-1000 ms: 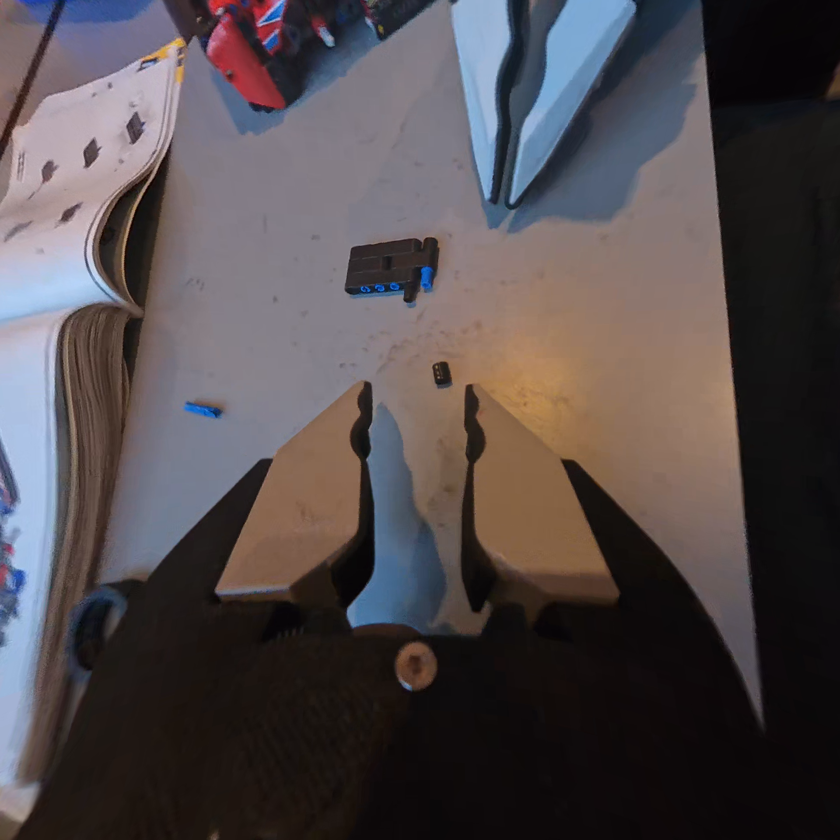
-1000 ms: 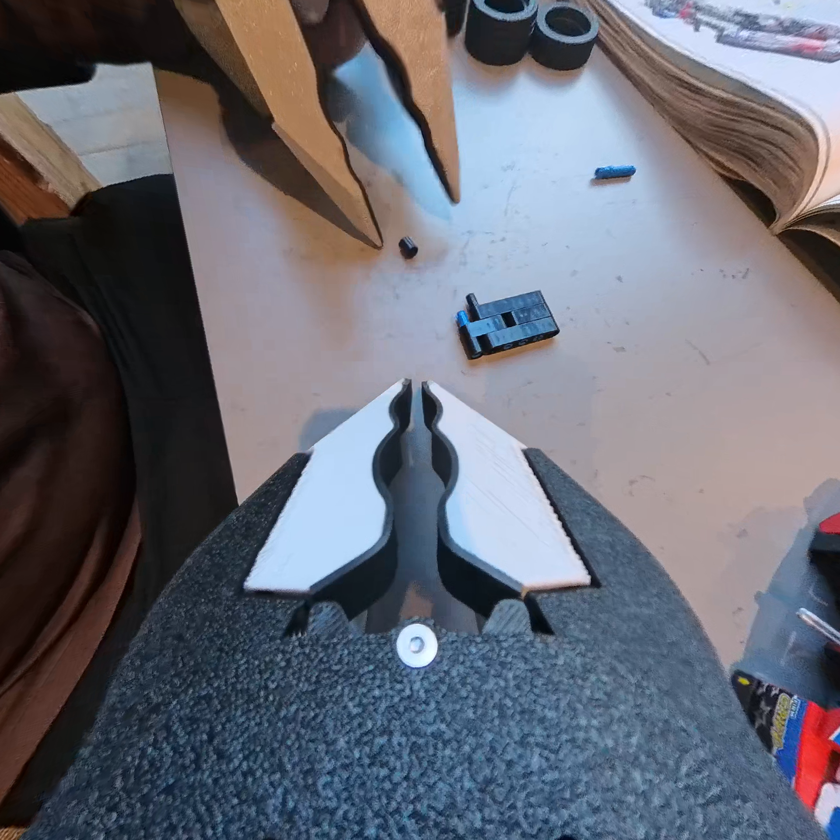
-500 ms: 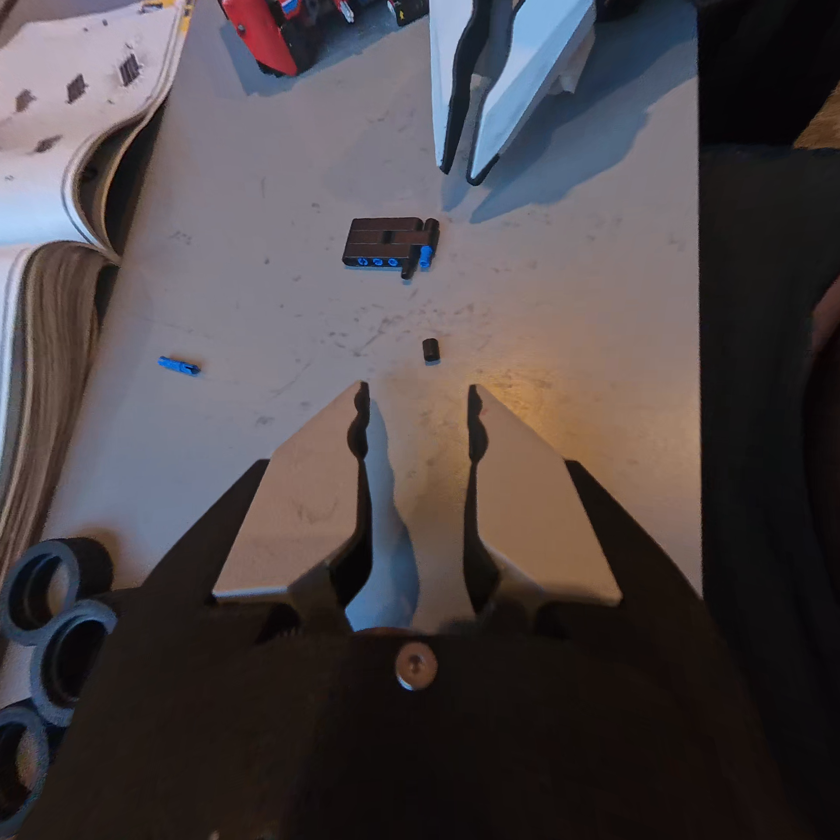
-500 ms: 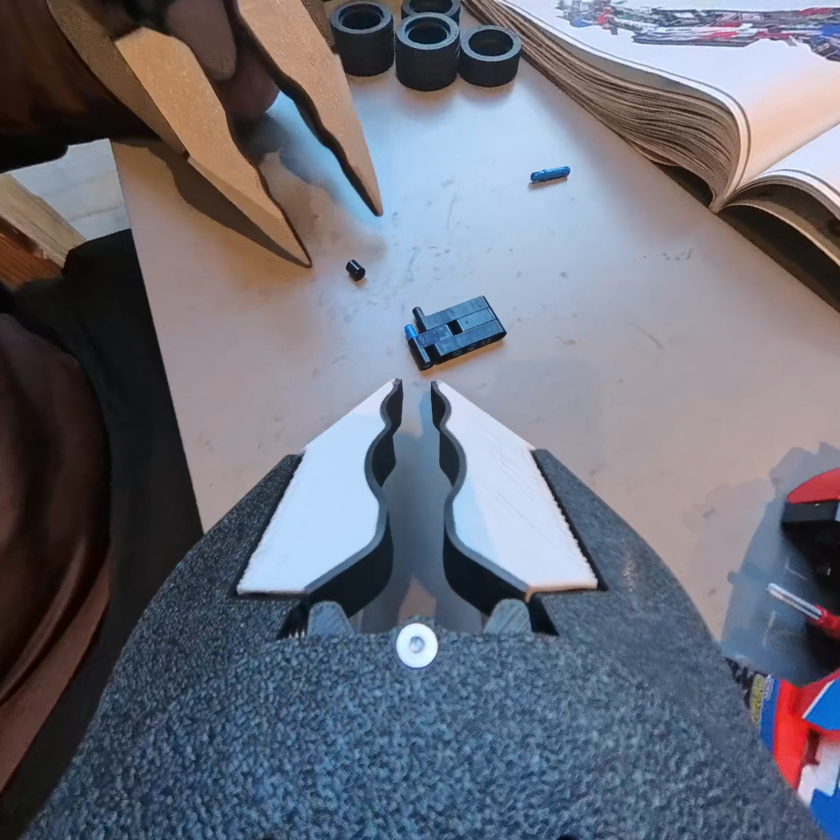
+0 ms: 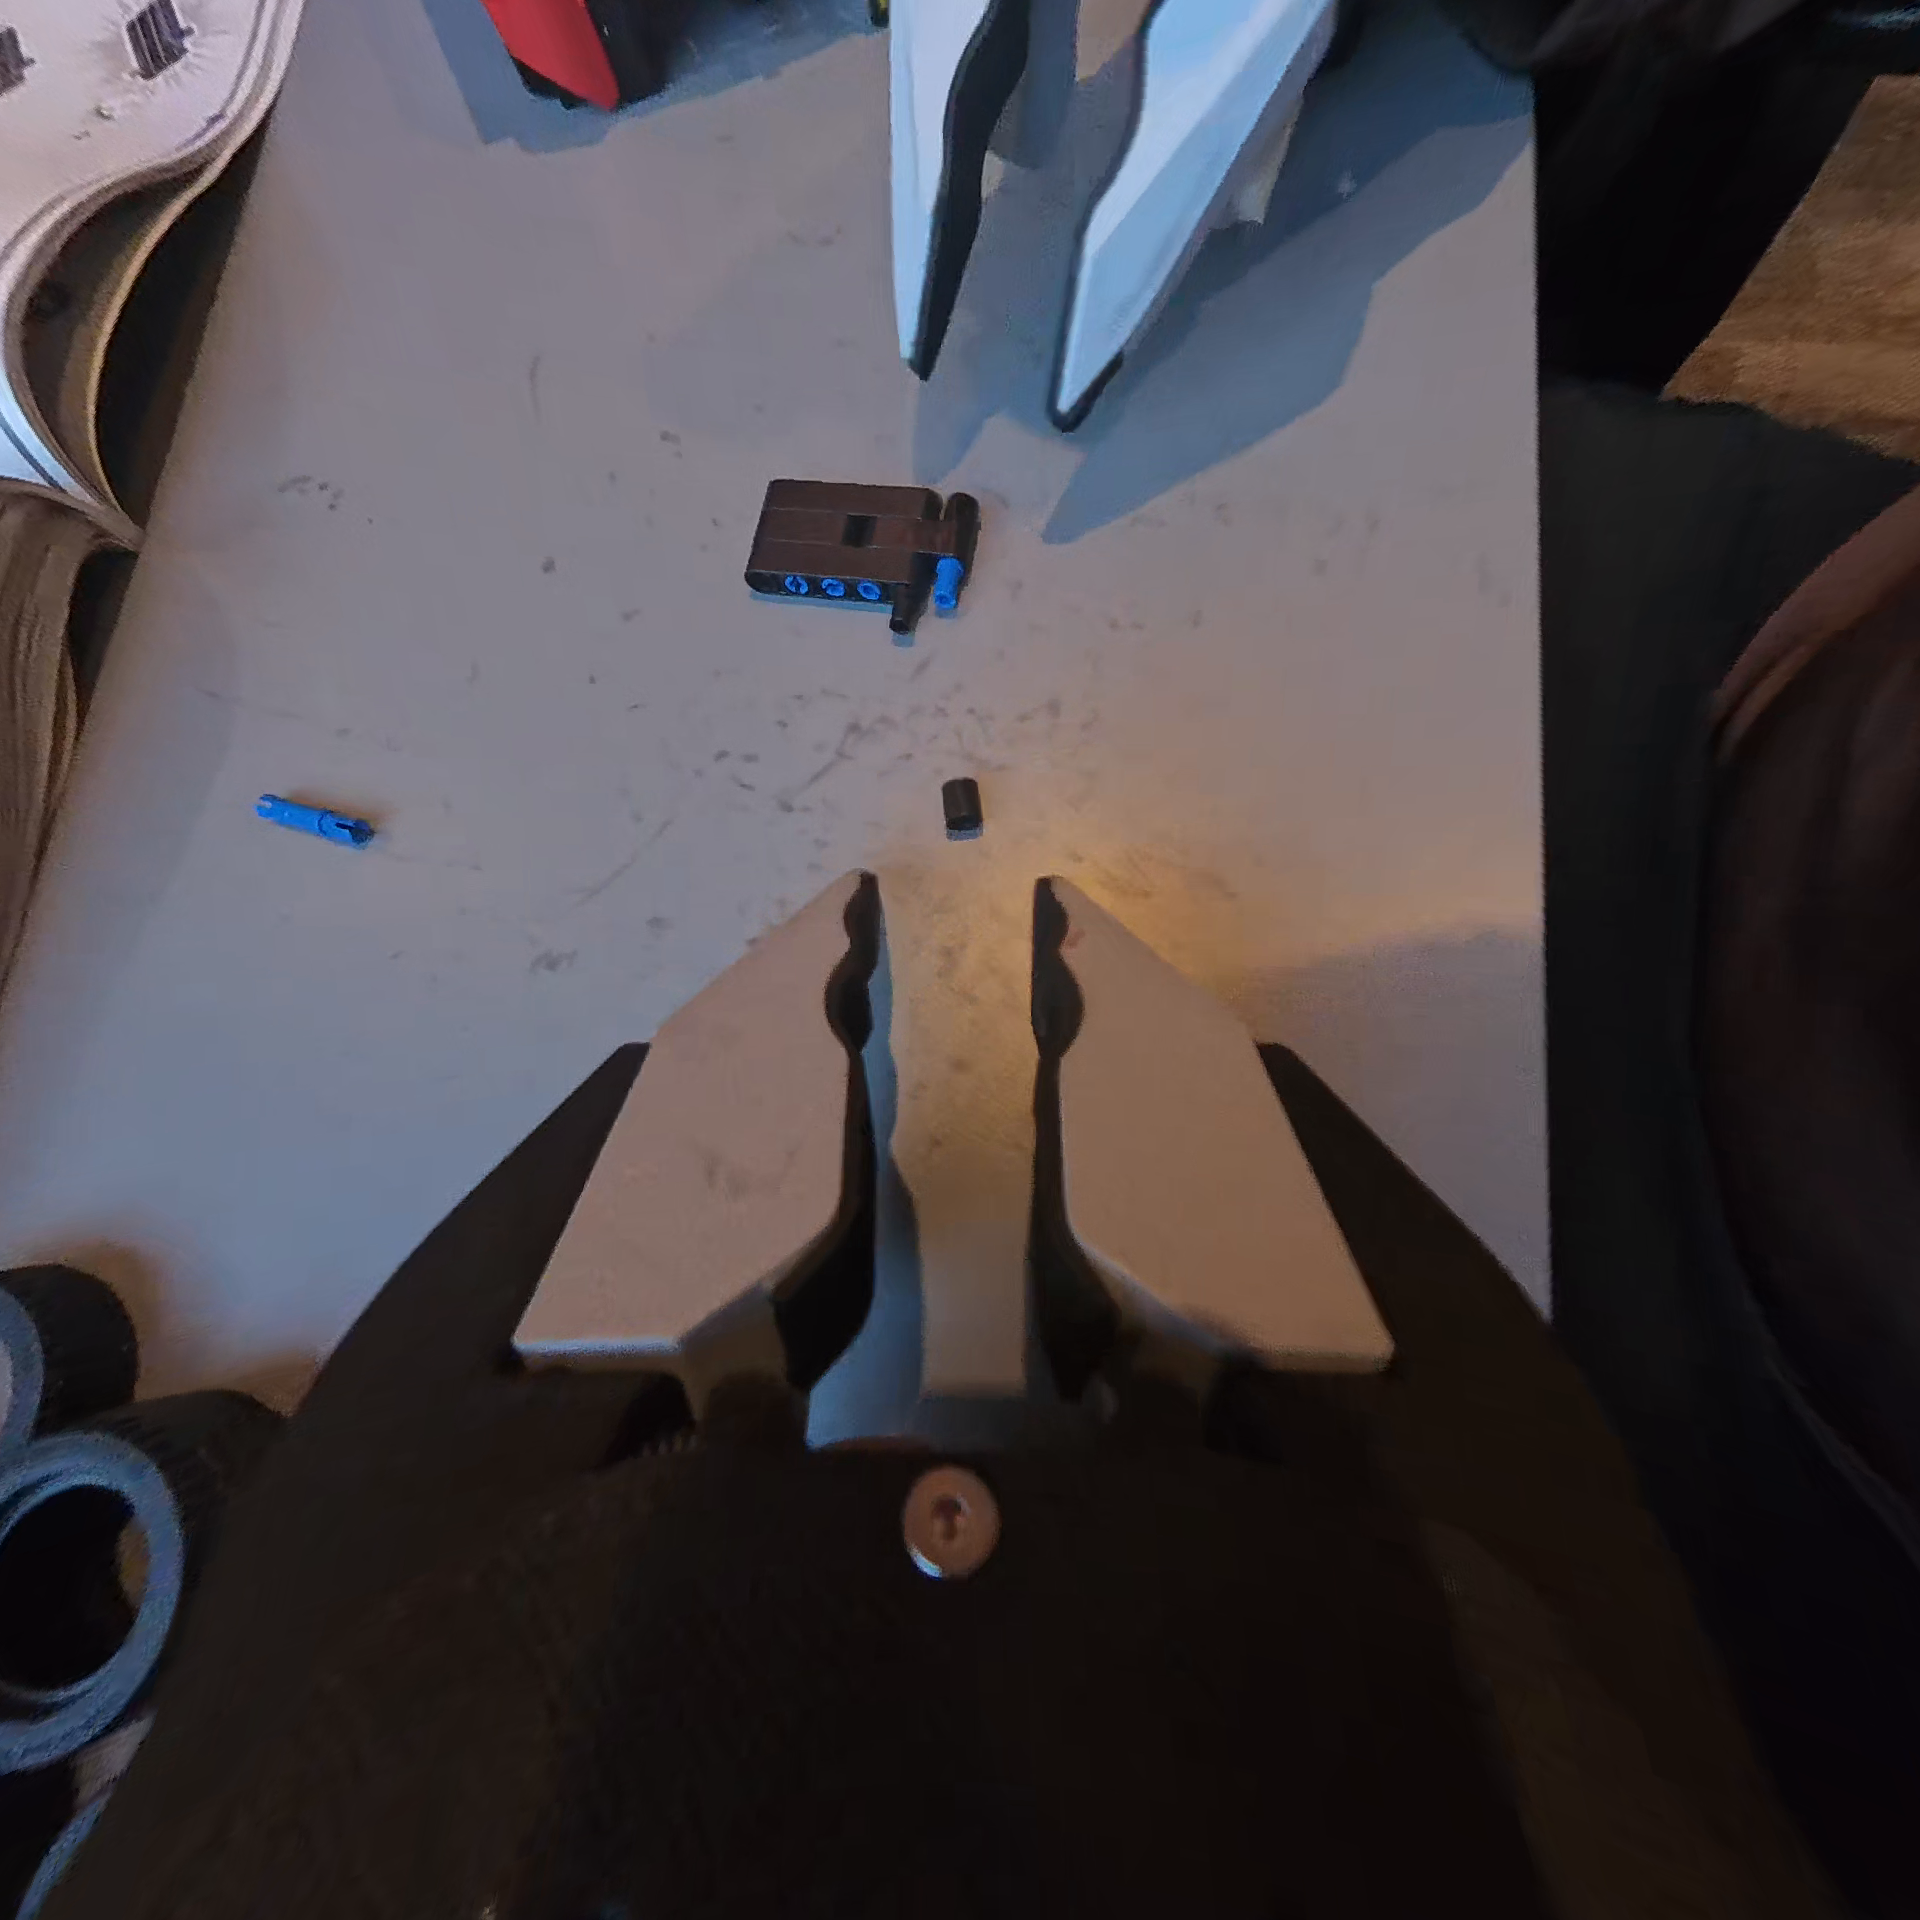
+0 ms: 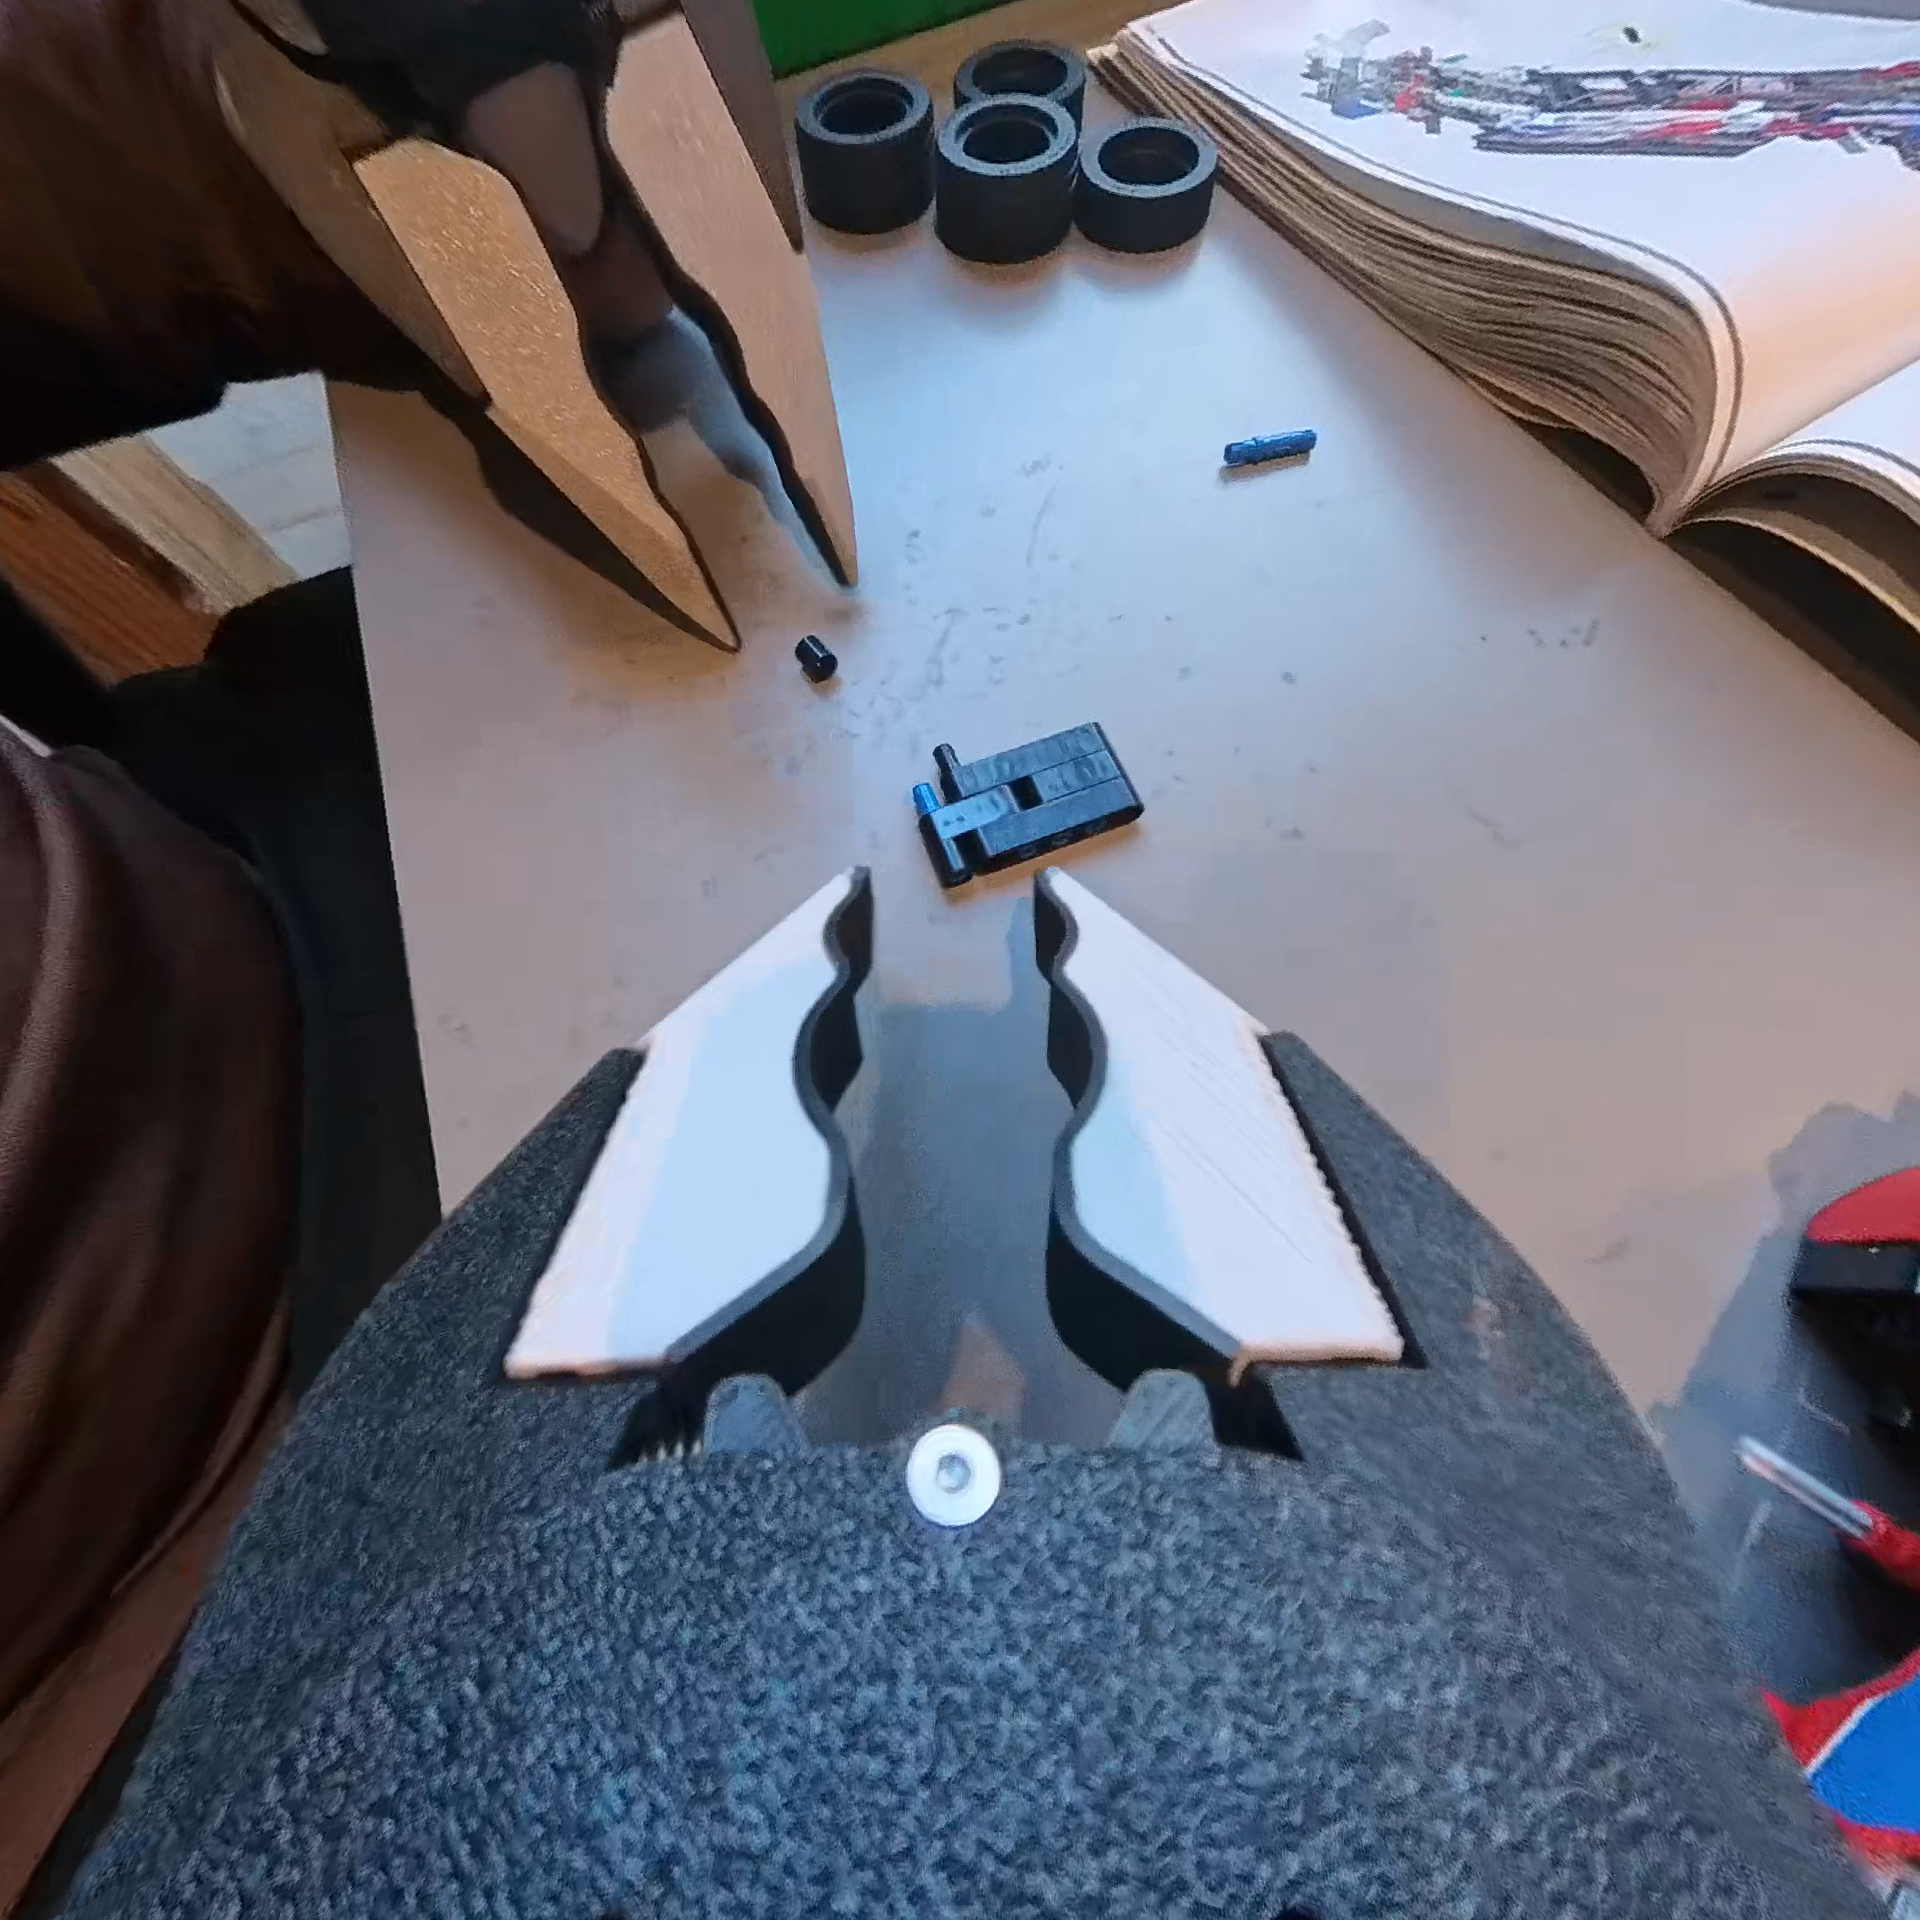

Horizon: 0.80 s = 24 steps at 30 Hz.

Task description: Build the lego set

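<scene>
A small black lego assembly with blue pins lies flat on the grey table; it also shows in the right wrist view. A tiny black bush lies just beyond my left gripper, which is open and empty. The bush shows in the right wrist view too. My right gripper is open and empty, its tips just short of the assembly. A loose blue pin lies to the left, also seen in the right wrist view.
An open instruction book lies along one table side. Several black tyres stand near it. A partly built red model sits at the other end, also in the left wrist view. The table edge is close on the right.
My right gripper has opened from nearly shut and come closer to the black assembly. My left gripper has pulled back from the bush, bringing the tyres into view.
</scene>
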Each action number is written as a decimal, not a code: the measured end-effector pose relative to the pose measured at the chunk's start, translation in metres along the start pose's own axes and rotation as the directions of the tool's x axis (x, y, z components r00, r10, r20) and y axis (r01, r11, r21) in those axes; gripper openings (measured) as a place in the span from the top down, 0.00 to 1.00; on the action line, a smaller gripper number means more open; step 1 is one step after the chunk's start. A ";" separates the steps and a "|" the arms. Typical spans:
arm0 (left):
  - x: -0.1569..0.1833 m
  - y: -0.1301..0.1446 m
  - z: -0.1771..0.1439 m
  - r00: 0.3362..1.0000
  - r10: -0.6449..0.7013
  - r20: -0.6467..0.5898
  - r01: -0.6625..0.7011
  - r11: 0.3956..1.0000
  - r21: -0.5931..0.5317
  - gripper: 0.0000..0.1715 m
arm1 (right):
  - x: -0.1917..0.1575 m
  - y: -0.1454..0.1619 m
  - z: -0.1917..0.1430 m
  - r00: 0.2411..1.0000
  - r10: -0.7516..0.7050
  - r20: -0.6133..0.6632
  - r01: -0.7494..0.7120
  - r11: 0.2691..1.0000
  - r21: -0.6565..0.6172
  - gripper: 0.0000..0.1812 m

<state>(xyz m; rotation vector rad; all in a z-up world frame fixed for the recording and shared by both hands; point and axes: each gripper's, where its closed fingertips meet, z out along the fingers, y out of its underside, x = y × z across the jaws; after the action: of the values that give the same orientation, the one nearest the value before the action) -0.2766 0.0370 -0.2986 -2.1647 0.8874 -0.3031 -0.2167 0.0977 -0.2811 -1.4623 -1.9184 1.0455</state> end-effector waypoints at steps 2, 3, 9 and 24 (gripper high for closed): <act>0.001 -0.002 0.003 0.998 -0.040 -0.041 0.040 0.999 -0.007 0.87 | 0.003 0.000 0.003 1.000 0.022 0.022 -0.022 1.000 -0.010 0.78; 0.002 -0.003 0.005 0.997 -0.054 -0.057 0.054 0.999 -0.009 0.87 | 0.006 0.000 0.005 0.999 0.020 0.027 -0.019 1.000 -0.022 0.77; 0.004 -0.009 0.012 0.996 -0.053 -0.075 0.052 0.999 -0.009 0.87 | 0.013 0.007 0.020 0.986 -0.160 0.038 0.164 0.979 -0.118 0.75; 0.003 -0.019 0.023 0.995 -0.041 -0.091 0.040 0.999 -0.010 0.97 | 0.013 -0.001 0.034 0.967 -0.126 0.223 0.156 0.980 -0.123 0.73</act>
<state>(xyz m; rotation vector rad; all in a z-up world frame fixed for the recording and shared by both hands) -0.2536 0.0570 -0.3008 -2.1935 0.8975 -0.4215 -0.2470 0.1009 -0.3005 -1.3063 -2.2530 1.0574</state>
